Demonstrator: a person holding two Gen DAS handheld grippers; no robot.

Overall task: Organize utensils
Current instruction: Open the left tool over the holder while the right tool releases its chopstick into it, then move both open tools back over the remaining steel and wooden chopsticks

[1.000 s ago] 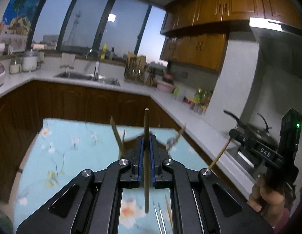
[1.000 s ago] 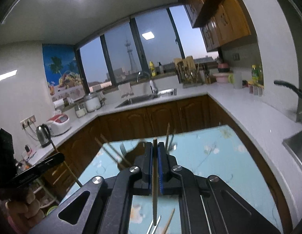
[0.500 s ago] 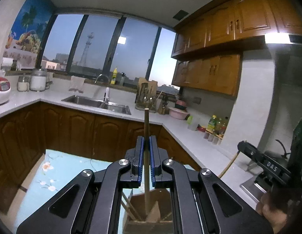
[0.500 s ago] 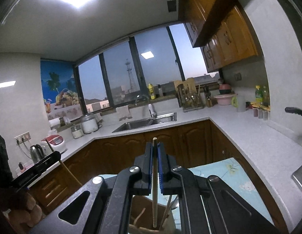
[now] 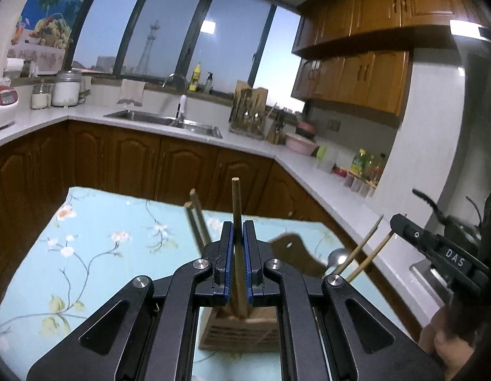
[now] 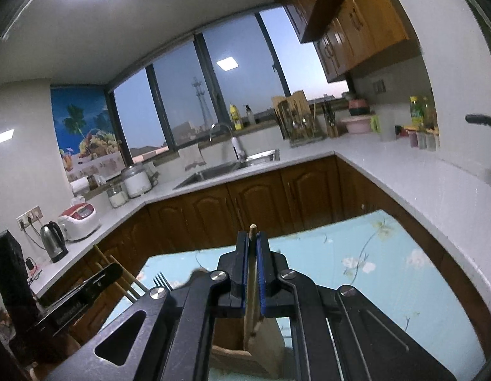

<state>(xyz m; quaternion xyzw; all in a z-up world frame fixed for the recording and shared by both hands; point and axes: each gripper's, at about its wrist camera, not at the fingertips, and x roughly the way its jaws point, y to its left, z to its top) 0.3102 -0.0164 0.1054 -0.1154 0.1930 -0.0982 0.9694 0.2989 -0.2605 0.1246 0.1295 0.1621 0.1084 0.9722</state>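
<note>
Left tongs (image 5: 238,247) clamped a chopstick (image 5: 236,209) upright | right tongs (image 6: 251,255) gripped another stick (image 6: 252,263) | both sticks' lower ends sat inside the holder (image 5: 235,333) at 6 o'clock on the tabletop (image 5: 86,254).

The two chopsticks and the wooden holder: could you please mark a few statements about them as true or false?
1. The left gripper is shut on a chopstick. True.
2. The right gripper is open and holds nothing. False: it is shut on a chopstick.
3. The wooden utensil holder stands on the floral tablecloth. True.
4. The holder is empty. False: it holds utensils, including a wooden spatula.
</note>
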